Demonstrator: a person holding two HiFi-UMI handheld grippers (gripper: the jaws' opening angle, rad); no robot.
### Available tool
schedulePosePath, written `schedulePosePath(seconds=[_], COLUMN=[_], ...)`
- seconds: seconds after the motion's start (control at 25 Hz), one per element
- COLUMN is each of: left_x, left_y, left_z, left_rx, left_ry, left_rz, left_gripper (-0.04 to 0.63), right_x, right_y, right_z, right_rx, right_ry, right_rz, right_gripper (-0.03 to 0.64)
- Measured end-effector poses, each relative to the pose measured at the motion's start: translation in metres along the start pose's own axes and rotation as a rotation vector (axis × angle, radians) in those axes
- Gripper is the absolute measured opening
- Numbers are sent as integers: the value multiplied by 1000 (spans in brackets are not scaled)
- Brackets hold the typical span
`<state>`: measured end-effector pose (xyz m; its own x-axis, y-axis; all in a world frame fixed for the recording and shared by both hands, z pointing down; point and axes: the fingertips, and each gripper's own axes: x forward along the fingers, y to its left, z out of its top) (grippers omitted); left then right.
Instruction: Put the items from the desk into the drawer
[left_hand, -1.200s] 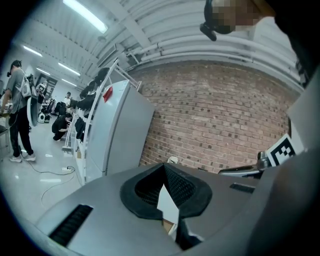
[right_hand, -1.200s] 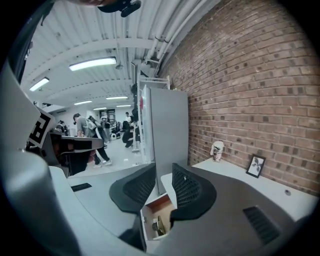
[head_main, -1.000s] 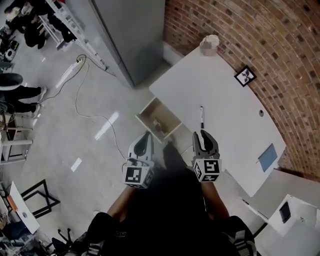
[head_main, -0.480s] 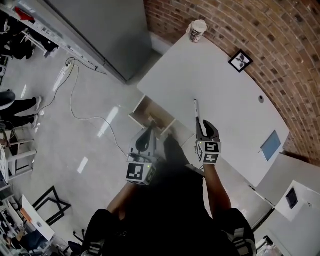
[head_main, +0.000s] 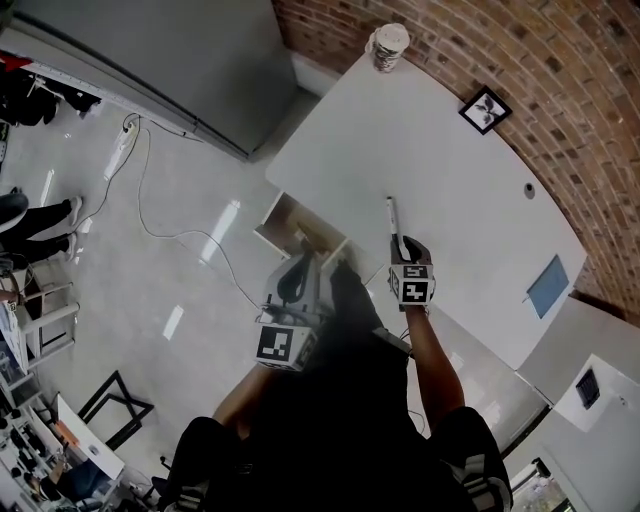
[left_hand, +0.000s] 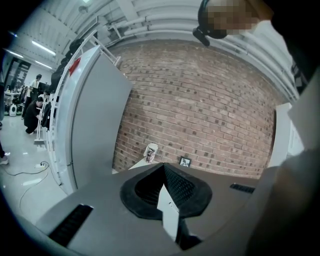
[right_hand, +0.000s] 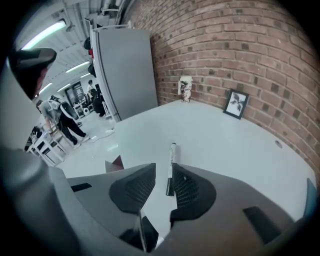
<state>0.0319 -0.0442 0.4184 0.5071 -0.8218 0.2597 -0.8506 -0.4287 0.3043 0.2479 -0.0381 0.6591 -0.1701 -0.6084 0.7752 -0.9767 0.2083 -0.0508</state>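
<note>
Your right gripper (right_hand: 163, 172) has slid forward in the last second, and its spread jaws now bracket the near end of the pen (right_hand: 172, 152), which lies flat on the desk (right_hand: 225, 145). Your left gripper (left_hand: 162, 169) is pressed together on nothing, near the open drawer (head_main: 287, 222). Pinching the pen looks like your next step.

No legible text, brand or number in any view; the print on the paper cup (head_main: 389, 47) is too small to read.
</note>
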Motion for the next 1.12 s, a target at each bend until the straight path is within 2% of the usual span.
schedulePosePath(seconds=[0.2,0.52,0.8,1.12], left_x=[10,21,22,3], left_y=[5,15,18,20], left_z=[-4,-6,-10,-6], left_rx=[-5,-13,-26,-30], left_ry=[19,37,39,15], left_rz=[5,20,38,60], left_gripper=[-2,-3,-3,-3], right_x=[27,54,57,54], right_y=[-10,-17,-22,-21], right_z=[-26,-60,-64,-64], right_rx=[52,56,62,68], right_ry=[83,198,194,195], right_rz=[3,-8,-20,-8], right_gripper=[92,95,65,61])
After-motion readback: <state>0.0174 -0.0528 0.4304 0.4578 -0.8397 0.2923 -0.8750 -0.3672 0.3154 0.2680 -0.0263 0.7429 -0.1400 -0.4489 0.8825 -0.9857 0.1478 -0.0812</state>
